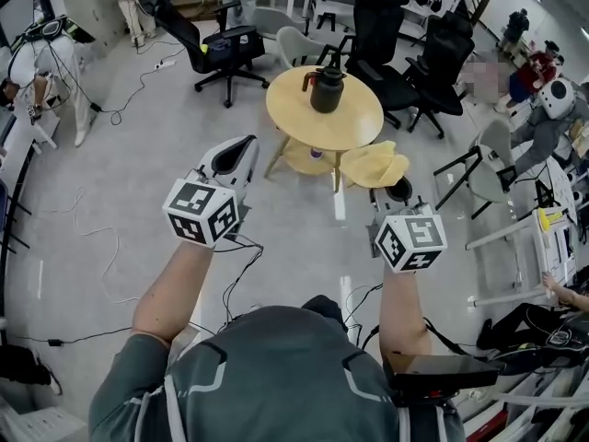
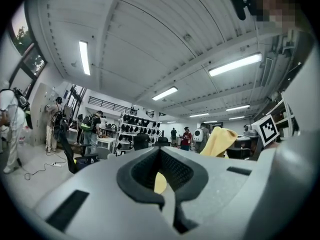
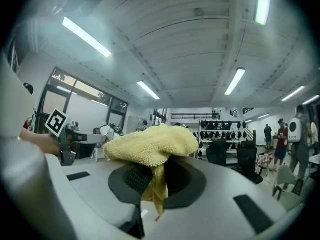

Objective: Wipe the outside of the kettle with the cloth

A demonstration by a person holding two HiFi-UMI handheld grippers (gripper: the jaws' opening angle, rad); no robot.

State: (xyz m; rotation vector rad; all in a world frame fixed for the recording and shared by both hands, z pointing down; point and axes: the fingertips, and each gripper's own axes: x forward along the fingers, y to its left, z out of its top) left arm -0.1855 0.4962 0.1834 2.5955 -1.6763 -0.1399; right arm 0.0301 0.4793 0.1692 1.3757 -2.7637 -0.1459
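2 arms [image 1: 170,288] extend forward (right claw [image 3: 156,179] clamps cloth [image 3: 150,146]).

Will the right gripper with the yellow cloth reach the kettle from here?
Probably not yet. The kettle stands on the round table, well ahead of the right gripper and its cloth. Nothing blocks the way; stepping closer should do.
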